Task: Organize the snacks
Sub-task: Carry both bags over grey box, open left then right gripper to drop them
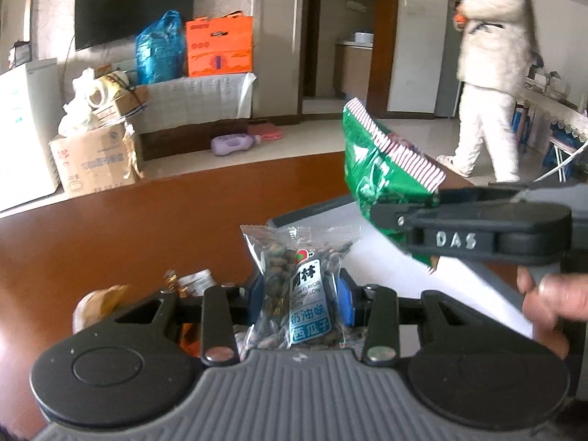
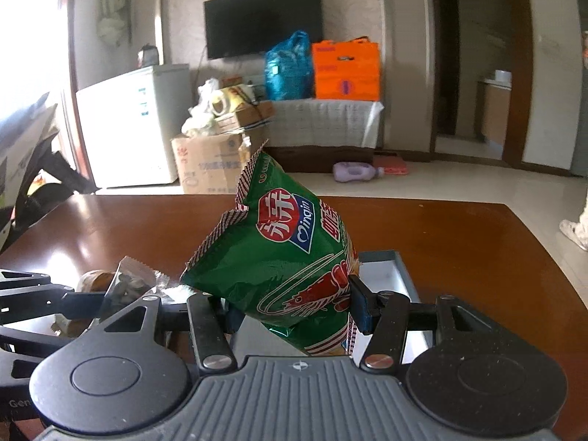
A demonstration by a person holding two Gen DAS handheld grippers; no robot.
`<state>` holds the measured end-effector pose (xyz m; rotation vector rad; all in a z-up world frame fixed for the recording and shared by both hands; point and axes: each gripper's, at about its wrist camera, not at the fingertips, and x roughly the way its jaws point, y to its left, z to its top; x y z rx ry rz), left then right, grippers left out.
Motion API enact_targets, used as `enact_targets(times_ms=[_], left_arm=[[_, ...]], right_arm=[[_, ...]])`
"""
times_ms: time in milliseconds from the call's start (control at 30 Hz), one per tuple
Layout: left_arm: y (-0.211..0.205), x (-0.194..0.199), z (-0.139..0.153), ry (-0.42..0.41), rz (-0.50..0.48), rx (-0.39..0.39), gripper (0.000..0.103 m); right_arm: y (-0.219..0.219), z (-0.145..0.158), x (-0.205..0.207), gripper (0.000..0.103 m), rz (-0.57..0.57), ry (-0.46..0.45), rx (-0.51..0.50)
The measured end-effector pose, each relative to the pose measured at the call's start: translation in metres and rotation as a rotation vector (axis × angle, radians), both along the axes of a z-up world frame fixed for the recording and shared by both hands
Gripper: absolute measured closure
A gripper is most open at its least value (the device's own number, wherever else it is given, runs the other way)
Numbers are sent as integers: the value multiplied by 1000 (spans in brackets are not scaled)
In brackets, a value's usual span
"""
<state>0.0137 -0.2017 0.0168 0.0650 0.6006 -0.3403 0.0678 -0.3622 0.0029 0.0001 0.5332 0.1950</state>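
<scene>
Above the brown wooden desk (image 2: 477, 242): 2 light, crinkly, slippery packets, clear plastic melon-seed packet (image 1: 297, 286) pinched mid-body in left tongs (image 1: 299, 294), puffy green foil prawn-cracker bag (image 2: 290, 268) clamped low in right tongs (image 2: 294, 312); best gripped at flat seams, contents probably crushable.

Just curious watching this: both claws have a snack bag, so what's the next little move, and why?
Probably carry both over the grey tray and lower them in: the right claw grips the green bag, the left claw the seed packet, both held above the table.
</scene>
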Motion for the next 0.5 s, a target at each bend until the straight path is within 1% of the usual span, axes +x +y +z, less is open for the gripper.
enact_targets(times_ms=[200,400,500], left_arm=[[-46,29,8,-15,-13,29,65],[-69,46,-3,14,-20,46,65],[-75,59,-12,33,-32,64,65]], right_arm=[[-23,0,5,48,-45,3,34],[-39,-7,12,48,-94,37,65],[-46,-12,19,48,-113,67,117]])
